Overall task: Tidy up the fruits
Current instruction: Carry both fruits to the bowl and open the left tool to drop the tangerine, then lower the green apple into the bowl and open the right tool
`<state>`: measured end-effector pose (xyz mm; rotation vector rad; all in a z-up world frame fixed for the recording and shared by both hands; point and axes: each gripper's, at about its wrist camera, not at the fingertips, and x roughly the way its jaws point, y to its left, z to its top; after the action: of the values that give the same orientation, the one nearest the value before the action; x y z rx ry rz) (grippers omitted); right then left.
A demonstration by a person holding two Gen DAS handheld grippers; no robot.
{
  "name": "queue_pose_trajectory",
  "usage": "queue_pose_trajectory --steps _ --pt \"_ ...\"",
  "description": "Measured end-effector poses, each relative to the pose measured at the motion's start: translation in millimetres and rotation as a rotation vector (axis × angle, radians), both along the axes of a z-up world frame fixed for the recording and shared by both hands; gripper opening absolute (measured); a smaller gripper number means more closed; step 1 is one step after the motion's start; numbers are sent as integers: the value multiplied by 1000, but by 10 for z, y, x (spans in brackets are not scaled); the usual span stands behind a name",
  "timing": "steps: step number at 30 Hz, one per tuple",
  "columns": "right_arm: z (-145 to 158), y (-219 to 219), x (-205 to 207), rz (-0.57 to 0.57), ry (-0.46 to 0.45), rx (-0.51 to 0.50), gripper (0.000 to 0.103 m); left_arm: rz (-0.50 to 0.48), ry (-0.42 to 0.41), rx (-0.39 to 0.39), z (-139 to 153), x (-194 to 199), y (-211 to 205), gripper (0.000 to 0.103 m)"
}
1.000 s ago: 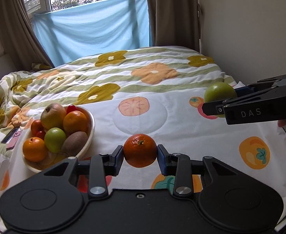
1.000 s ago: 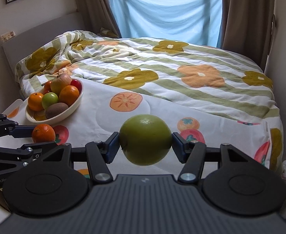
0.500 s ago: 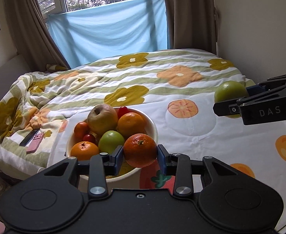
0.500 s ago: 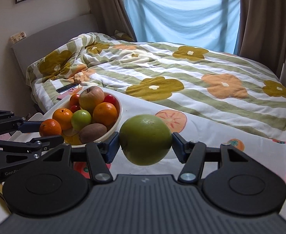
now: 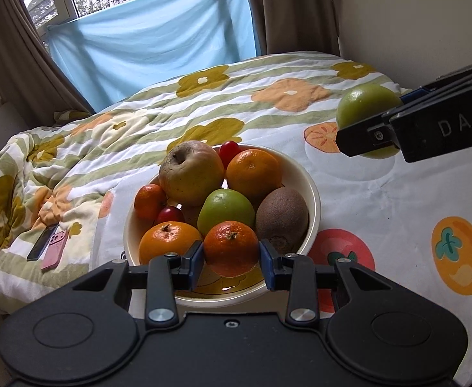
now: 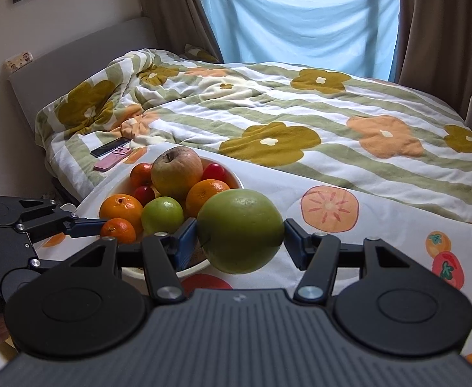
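Note:
My left gripper (image 5: 231, 259) is shut on a small orange mandarin (image 5: 231, 247) and holds it over the near rim of a cream fruit bowl (image 5: 313, 200). The bowl holds an apple (image 5: 190, 172), oranges, a green fruit (image 5: 226, 209), a kiwi (image 5: 282, 217) and small red fruits. My right gripper (image 6: 240, 242) is shut on a large green fruit (image 6: 240, 230), just right of the bowl (image 6: 232, 174). The right gripper also shows in the left wrist view (image 5: 374, 129) with the green fruit (image 5: 366, 104); the left gripper shows in the right wrist view (image 6: 105, 225).
The bowl stands on a white fruit-print cloth (image 5: 380, 200) spread over a flowered quilt (image 6: 300, 122). A dark phone and a pink phone (image 5: 54, 248) lie on the quilt left of the bowl. A headboard and wall stand at the left, curtains at the back.
Both grippers have moved left and closer to the bowl with their fruits. The mandarin is now over the bowl's near rim, and the green fruit is beside the bowl.

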<state>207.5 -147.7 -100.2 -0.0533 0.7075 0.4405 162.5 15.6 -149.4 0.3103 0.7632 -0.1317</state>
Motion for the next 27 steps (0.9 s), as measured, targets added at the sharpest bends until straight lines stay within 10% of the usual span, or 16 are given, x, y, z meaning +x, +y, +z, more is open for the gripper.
queue_pose_trajectory --steps 10,14,27 --pt "-64 176 49 -27 14 -14 73 -65 29 34 -135 33 46 46" --pt "-42 231 94 -24 13 -13 73 -75 -16 5 -13 -37 107 95" --pt "27 770 306 83 3 -5 73 26 -58 -35 209 -29 557 95"
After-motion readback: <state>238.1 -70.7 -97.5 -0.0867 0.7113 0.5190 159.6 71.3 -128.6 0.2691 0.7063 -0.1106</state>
